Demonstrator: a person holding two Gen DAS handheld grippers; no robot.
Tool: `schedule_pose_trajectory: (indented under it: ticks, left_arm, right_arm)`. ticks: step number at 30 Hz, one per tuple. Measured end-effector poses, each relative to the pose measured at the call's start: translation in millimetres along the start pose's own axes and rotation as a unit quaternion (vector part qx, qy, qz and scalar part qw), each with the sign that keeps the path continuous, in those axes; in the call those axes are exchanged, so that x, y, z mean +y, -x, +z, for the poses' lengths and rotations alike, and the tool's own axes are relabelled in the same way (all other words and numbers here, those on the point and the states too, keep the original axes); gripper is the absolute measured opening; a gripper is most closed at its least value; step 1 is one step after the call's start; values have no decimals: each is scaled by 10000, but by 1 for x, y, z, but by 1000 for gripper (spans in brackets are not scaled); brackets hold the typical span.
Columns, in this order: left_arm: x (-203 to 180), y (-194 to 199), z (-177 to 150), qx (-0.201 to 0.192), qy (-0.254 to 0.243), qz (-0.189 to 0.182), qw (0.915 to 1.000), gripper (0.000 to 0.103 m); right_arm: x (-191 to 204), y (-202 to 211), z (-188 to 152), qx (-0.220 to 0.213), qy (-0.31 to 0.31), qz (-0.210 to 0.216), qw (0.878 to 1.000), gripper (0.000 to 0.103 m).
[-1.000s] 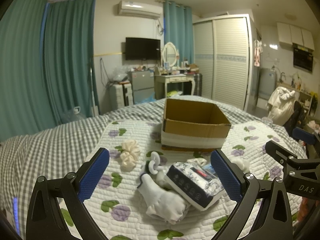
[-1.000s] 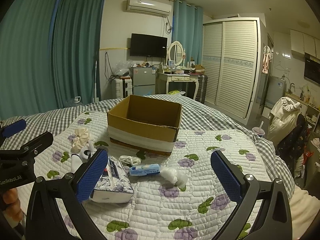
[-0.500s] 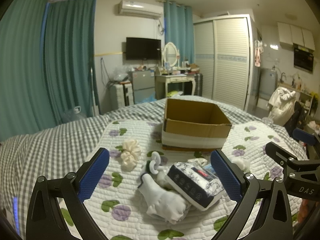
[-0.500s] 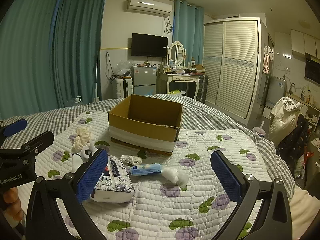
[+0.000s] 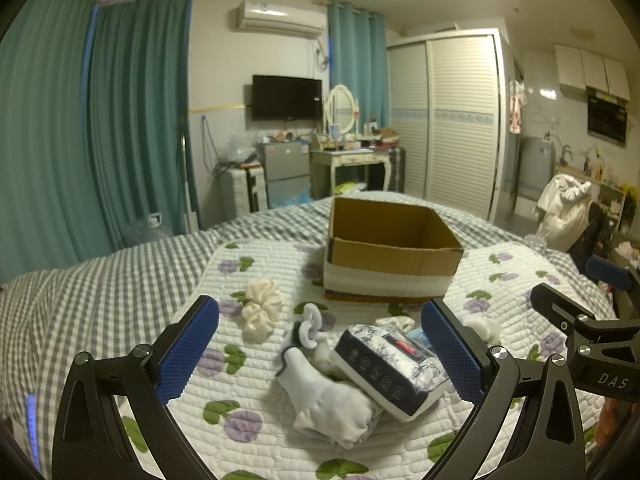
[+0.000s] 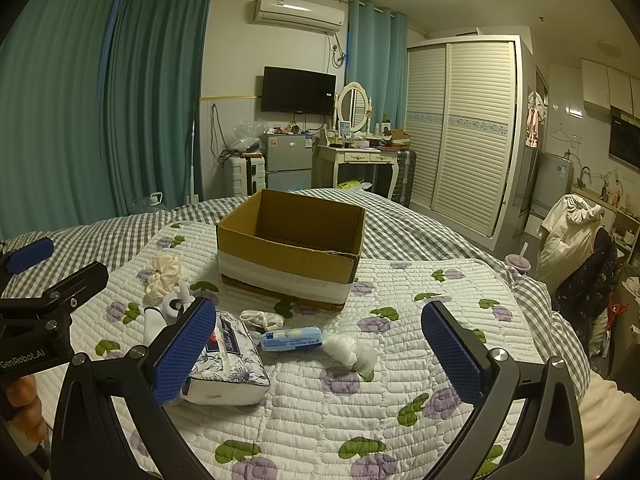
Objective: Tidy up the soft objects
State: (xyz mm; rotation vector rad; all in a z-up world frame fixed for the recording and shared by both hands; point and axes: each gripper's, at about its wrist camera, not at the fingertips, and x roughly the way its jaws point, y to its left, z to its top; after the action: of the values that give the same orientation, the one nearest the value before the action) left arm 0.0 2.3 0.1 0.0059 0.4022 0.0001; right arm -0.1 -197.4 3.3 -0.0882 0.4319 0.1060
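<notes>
since nothing is in the box yet, i read the soft things as laid out for sorting: they lie loose on the quilt (image 6: 400, 360) in front of the cardboard box (image 6: 288, 264), whose top is open and turned up to take them. the tissue pack (image 5: 394, 368) lies flat across the white glove (image 5: 332, 396), its long axis running from near right to far left, one short end toward my left camera. the glove's cuff points away toward the box. the blue packet (image 6: 291, 338) lies flat, its length running left to right along the box's near wall, with a cotton wad (image 6: 352, 352) touching its right end. the cream scrunchie (image 5: 262, 306) sits well left, apart from the pile. my left hand-held gripper (image 5: 320, 356) hangs over the glove and tissue pack, jaws spread wide and gripping nothing, i'd judge to take the pack first. my right hand-held gripper (image 6: 320, 356) hangs above the quilt near the cotton, jaws likewise spread and bare.
</notes>
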Motion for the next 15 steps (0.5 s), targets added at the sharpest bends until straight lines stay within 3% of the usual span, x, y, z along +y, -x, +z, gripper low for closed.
schedule_pose_trajectory:
  ticks: [15]
  left_arm:
    - [2,6,5,-48,-6,29,10000,103]
  right_arm:
    - [2,7,2,-34,66,81,9999,103]
